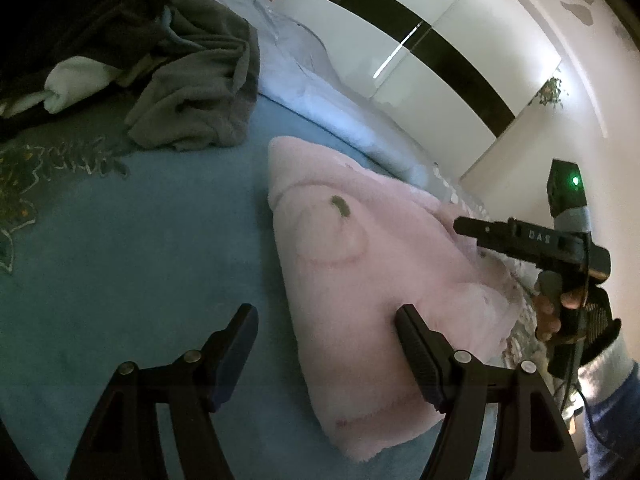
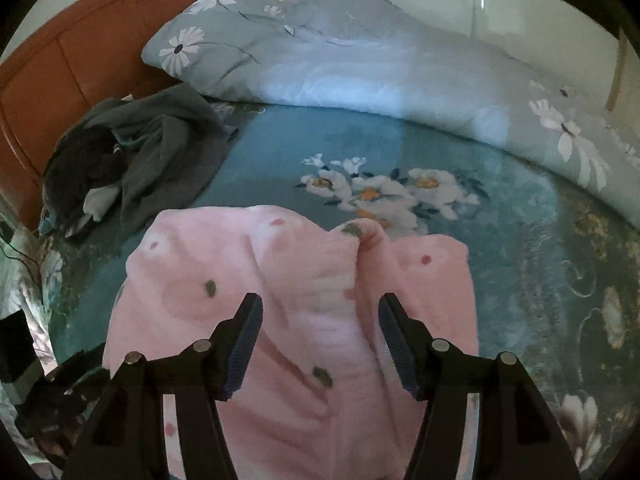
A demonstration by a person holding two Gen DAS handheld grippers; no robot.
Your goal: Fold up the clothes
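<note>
A pink fleece garment (image 1: 352, 264) with small spots lies folded on the blue floral bedsheet (image 1: 140, 260). My left gripper (image 1: 326, 332) stands open at its near corner: one finger is over the bare sheet, the other finger (image 1: 412, 344) sits at the pink edge. Over the far side of the garment hangs my right gripper (image 1: 472, 228), held by a gloved hand (image 1: 576, 312). In the right wrist view the right gripper (image 2: 320, 312) is open just above the pink garment (image 2: 304, 280), with a raised ridge of cloth (image 2: 368, 248) ahead of it. Its pads press on nothing.
A crumpled pile of grey and dark clothes (image 2: 160, 152) lies near the brown headboard (image 2: 80, 48). A bunched grey quilt with daisies (image 2: 360, 64) runs along the far side of the bed. White wardrobe doors with a black band (image 1: 440, 60) stand beyond.
</note>
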